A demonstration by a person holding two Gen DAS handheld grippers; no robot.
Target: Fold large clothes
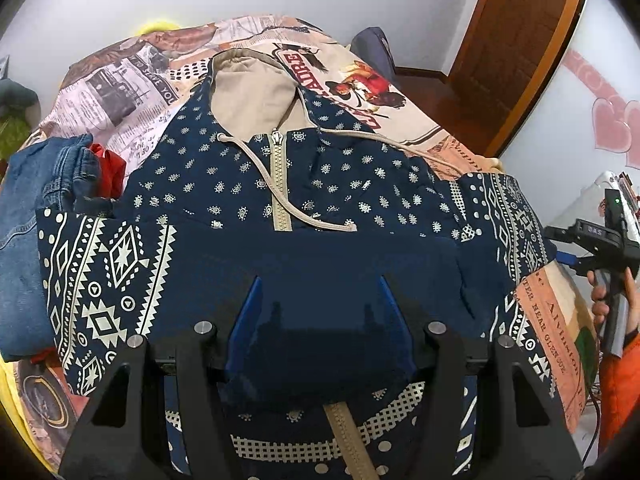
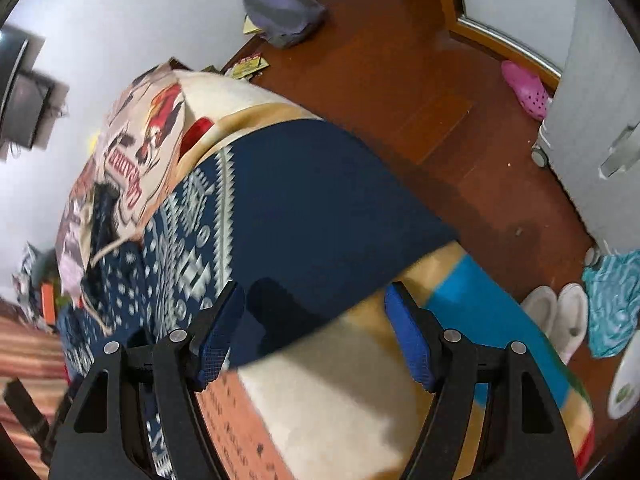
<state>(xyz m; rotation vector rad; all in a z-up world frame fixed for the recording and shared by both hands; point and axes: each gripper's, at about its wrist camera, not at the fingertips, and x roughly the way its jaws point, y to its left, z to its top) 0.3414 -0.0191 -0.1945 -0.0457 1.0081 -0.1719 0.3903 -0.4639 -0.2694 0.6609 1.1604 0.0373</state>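
A navy patterned hoodie with a beige hood and zipper lies face up on the bed. Its bottom part is folded up over the middle. My left gripper is open just above the folded navy part, nothing between its blue pads. My right gripper is open over the hoodie's right sleeve at the bed's edge and holds nothing. It also shows at the right edge of the left wrist view, held by a hand.
The bed has a printed blanket. Folded jeans and a red cloth lie at its left. To the right is wooden floor with white slippers, a pink shoe and a grey bag.
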